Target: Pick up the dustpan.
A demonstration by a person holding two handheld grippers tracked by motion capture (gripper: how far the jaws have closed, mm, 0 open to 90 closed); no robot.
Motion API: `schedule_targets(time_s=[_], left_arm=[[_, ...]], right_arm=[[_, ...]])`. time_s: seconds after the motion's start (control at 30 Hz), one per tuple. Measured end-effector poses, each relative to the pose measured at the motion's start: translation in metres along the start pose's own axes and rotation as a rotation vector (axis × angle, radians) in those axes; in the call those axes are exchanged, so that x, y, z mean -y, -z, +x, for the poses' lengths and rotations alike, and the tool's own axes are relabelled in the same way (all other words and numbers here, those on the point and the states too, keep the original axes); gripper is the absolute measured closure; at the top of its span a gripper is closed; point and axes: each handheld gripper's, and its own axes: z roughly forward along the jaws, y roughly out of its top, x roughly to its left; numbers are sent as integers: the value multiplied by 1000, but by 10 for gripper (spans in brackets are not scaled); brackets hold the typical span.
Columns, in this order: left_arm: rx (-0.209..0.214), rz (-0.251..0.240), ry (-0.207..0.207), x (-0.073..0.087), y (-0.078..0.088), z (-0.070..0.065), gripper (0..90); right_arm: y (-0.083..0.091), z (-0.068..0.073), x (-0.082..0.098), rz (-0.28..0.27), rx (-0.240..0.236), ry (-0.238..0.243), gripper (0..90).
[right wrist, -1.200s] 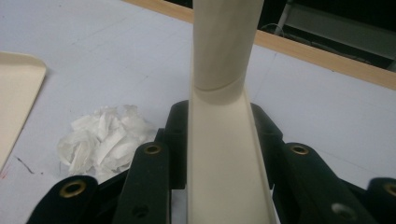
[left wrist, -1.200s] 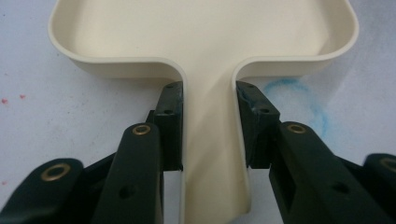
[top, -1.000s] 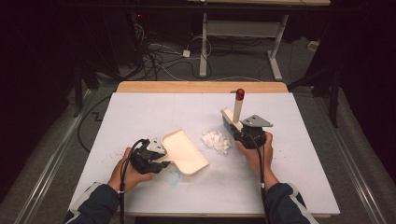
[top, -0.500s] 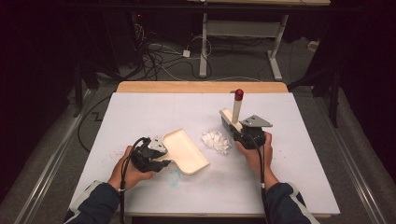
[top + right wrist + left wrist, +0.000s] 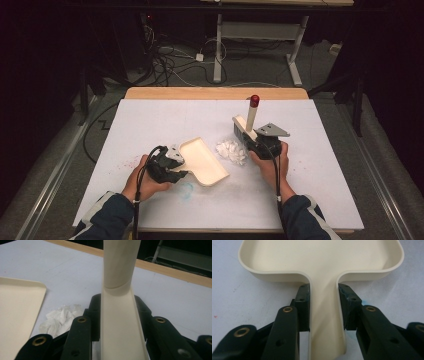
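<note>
Between left tongs (image 5: 323,312): dustpan (image 5: 322,262) handle, clamped.

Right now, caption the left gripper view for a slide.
Left gripper clamps the cream dustpan by its handle on the white table.

A white table top (image 5: 150,120) is taking the middle of the high view, and a strip of light wood (image 5: 215,93) is running along its far edge. The room around it is lying in darkness. At the top of the frame, grey floor (image 5: 260,75) is showing, with black cables (image 5: 165,55) lying tangled on it. The pale metal legs of another desk (image 5: 218,45) are standing there.
</note>
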Motion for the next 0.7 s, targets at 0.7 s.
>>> schedule_targets(time_s=[0.7], left_arm=[[6, -3, 4, -1, -3, -2, 639]], right_arm=[[-1, 8, 1, 6, -20, 16, 678]])
